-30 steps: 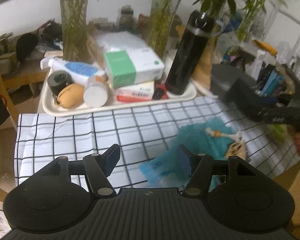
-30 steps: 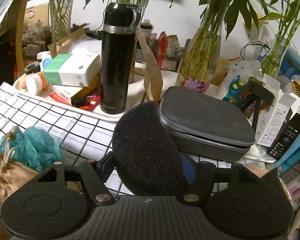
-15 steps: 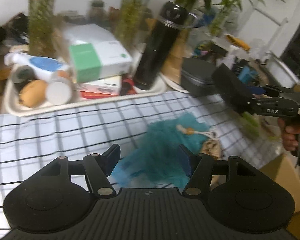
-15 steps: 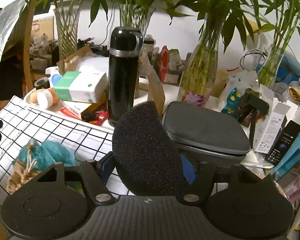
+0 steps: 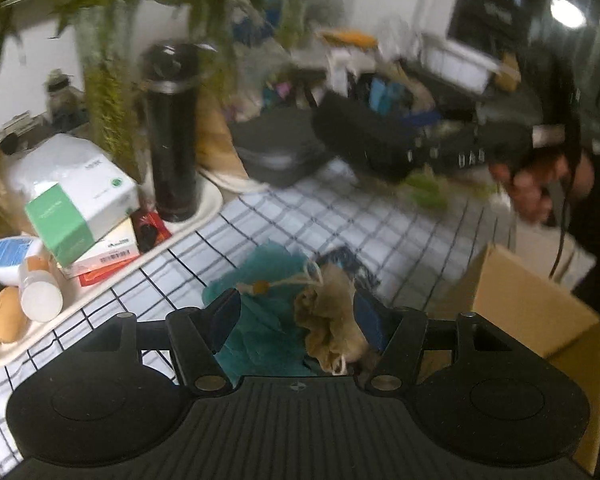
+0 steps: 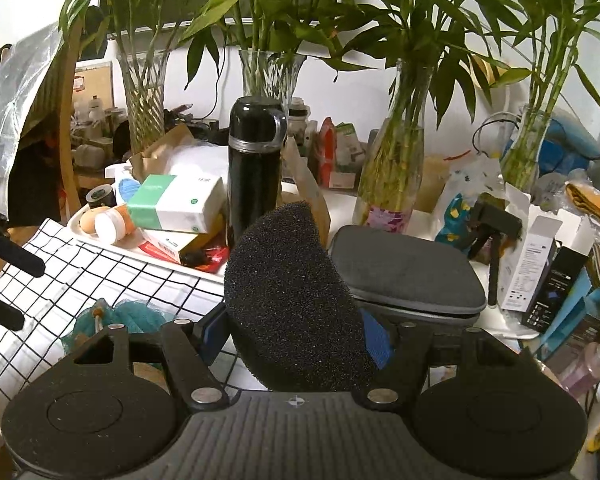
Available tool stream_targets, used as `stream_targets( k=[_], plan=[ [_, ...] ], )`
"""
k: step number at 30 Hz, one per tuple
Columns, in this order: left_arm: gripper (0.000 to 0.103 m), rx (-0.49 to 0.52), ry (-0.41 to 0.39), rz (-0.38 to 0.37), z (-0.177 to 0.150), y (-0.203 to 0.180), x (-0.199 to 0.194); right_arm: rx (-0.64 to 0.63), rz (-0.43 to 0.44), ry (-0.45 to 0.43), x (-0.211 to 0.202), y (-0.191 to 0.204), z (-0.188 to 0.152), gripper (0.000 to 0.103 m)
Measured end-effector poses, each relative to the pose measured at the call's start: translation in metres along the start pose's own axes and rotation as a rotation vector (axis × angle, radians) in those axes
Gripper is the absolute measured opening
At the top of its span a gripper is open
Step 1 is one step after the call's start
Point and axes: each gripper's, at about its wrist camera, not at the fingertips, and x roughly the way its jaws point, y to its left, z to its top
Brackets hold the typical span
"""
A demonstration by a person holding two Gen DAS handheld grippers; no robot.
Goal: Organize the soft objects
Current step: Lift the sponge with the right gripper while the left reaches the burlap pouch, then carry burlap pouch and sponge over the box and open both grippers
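Right now, R gripper (image 6: 296,334) round black sponge (image 6: 292,300)

Motion-blurred left view, sharp right.

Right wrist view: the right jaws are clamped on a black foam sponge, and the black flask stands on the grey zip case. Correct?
Not quite. In the right wrist view the black flask stands on the white tray, left of the grey zip case. The rest holds: the right gripper is clamped on the black foam sponge.
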Motion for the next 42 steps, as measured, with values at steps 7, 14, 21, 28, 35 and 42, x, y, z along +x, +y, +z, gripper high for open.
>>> stream_targets(
  k=[7,14,21,28,35,42],
  plan=[
    [0.059,0.184,0.120,0.074,0.003,-0.027,0.030,0.030,-0.002,-0.024,-0.021,0.003,0.001,0.071],
    [0.043,0.200,0.193,0.088,0.006,-0.029,0.049,0.013,0.022,-0.048,-0.034,0.011,0.002,0.071],
    [0.010,0.226,0.229,0.092,0.003,-0.033,0.056,0.019,0.021,-0.049,-0.034,0.010,0.003,0.071],
    [0.002,0.214,0.165,0.098,0.004,-0.033,0.046,0.005,0.018,-0.048,-0.033,0.012,0.002,0.071],
    [0.002,0.193,0.058,0.114,0.010,-0.037,0.026,0.025,0.001,-0.054,-0.040,0.005,-0.001,0.072],
    [0.002,0.198,-0.062,0.159,0.014,-0.049,0.001,0.049,-0.003,-0.066,-0.054,0.003,-0.007,0.072]
  ],
)
